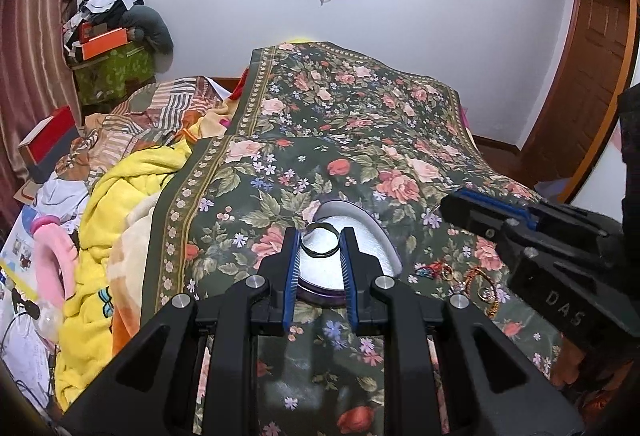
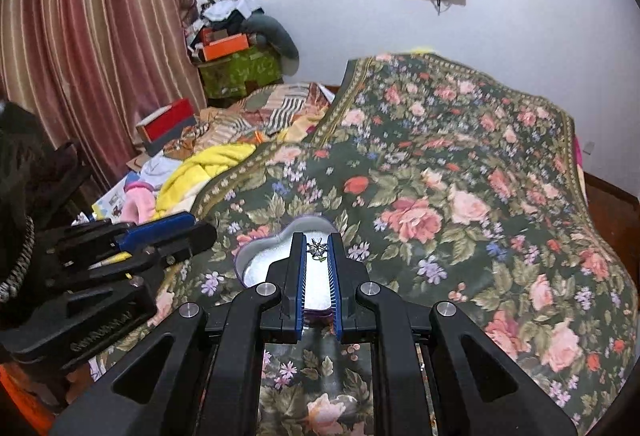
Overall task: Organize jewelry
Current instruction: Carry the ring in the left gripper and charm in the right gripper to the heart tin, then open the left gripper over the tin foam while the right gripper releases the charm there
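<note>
Tongs pinch jewelry above heart tin (image 2: 256, 256): left (image 1: 319, 236) ring (image 1: 320, 240), right (image 2: 317, 242) charm (image 2: 317, 250).

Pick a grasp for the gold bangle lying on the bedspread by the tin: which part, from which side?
Take the gold bangle by its upper arc, coming from above, one finger inside the loop. It lies flat on the floral bedspread among other small jewelry, so only its thin rim is available.

You get even, fairly bright indoor light with soft shadows; its source is out of sight. The white wall (image 1: 440, 15) behind the floral bedspread (image 1: 340, 123) carries a cool bluish cast. Both fisheye views bend strongly toward dark corners, and the bedspread looks slightly soft.
</note>
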Tool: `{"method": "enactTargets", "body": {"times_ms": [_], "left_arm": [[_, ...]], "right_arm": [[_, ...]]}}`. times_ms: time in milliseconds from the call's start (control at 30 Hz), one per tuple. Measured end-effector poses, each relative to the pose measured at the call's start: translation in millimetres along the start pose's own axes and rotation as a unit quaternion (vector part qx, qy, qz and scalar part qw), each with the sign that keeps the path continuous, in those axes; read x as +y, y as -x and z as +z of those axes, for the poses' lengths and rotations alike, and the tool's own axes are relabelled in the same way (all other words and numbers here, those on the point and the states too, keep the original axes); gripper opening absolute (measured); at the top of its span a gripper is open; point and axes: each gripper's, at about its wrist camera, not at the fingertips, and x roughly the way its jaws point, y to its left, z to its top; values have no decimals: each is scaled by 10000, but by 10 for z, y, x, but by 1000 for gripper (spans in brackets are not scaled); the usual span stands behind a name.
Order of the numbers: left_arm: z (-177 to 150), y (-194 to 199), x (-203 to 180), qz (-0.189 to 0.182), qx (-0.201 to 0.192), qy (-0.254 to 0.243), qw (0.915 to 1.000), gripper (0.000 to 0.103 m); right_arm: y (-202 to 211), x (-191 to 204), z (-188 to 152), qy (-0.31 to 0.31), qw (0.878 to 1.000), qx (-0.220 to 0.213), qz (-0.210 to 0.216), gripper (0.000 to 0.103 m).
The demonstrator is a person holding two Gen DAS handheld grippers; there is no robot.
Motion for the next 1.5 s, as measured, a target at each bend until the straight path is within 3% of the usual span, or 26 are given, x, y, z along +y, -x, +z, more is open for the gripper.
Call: {"method": "enactTargets", "body": {"times_ms": [567,1033,1500], "left_arm": [[-26,-435,112,-281,432,172,9985,19],[-66,-567,154,-477,670,303,9962,19],[-35,-411,167,-317,565,273,9975,19]], "right_arm": [[-500,-11,-181,33,9967,734,336,9],[-589,-7,-212,75,9948,933,397,9],[-480,-21,-198,-11,9943,996,386,14]]}}
